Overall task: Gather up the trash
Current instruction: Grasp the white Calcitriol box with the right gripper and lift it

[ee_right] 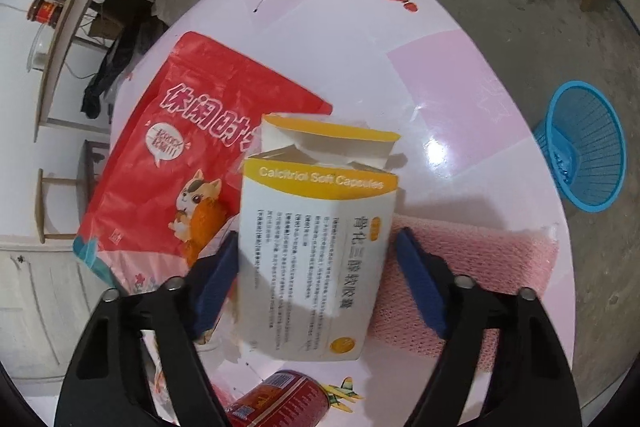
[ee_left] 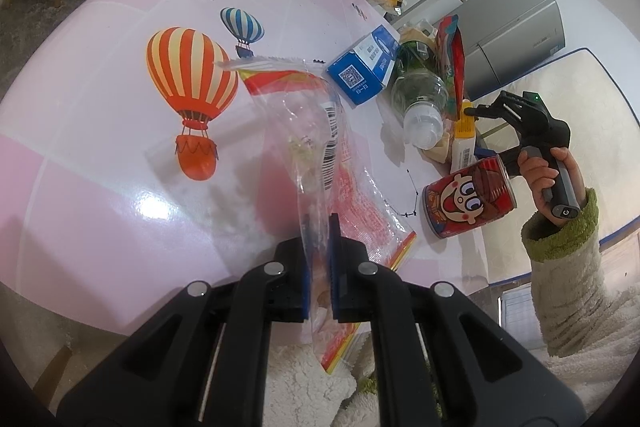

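We had the left gripper (ee_left: 319, 267) pinched on a clear plastic wrapper (ee_left: 316, 131), limp, light and slippery, hanging over the table (ee_left: 100, 147). The right gripper (ee_right: 316, 279) stood wide around the torn capsule box (ee_right: 316, 247), jaws not closed; light, crushable card, best squeezed mid-body. 1 blue basket (ee_right: 584, 147) sat on the floor.

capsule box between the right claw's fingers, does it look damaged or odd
Yes. The capsule box has its top torn open, with ragged flaps and a crumpled yellow rim. The right claw straddles it, the left pad touching it and the right pad apart.
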`<state>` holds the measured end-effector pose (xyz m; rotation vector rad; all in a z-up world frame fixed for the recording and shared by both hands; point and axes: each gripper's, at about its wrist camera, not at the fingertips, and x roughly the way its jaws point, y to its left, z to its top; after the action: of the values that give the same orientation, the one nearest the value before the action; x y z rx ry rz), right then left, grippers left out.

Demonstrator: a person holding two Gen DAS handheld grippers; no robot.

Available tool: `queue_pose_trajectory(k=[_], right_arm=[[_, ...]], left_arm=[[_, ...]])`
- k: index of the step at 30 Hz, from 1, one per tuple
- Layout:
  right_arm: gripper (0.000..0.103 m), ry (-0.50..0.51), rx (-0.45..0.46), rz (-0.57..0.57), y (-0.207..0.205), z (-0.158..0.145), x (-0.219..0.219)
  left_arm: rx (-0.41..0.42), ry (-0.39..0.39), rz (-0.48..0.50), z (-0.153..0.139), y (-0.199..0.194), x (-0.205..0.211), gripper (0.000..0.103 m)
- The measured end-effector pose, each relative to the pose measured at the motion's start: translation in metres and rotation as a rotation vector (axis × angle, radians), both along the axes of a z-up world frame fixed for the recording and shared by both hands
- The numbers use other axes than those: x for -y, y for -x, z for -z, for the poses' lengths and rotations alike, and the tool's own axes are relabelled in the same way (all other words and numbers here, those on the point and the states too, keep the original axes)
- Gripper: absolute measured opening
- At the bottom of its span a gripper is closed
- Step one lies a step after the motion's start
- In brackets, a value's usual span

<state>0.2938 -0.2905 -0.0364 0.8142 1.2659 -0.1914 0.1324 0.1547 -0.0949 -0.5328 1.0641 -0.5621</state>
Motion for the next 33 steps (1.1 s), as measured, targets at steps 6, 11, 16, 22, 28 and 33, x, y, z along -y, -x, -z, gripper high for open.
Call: queue_pose_trajectory(k=[6, 11, 16, 22, 28, 33], right_arm=[[0.071, -0.025, 0.029, -0.008, 0.011, -0.002, 0.004], [0.071, -0.05, 0.064, -0.015, 0.022, -0.009, 0.01], [0.071, -0.077, 0.114, -0.009, 0.03, -0.02, 0.016], [0.071, -0.105, 0.158, 0.004, 0.043, -0.03, 0.024], [0.071, -0.117, 0.186, 0.025, 0.051, -0.037, 0.031], [0.071, -0.122, 0.2, 0.035, 0.053, -0.038, 0.033]], left_arm=[[-0.002, 0.001, 0.0, 0.0, 0.0, 0.0, 0.006], [-0.001, 0.0, 0.0, 0.0, 0.0, 0.0, 0.006], [0.0, 0.0, 0.0, 0.0, 0.0, 0.0, 0.006], [-0.001, 0.001, -0.001, 0.0, 0.0, 0.0, 0.006], [-0.002, 0.004, -0.003, 0.0, -0.001, -0.001, 0.006], [-0.003, 0.006, -0.003, 0.0, -0.001, -0.002, 0.006]])
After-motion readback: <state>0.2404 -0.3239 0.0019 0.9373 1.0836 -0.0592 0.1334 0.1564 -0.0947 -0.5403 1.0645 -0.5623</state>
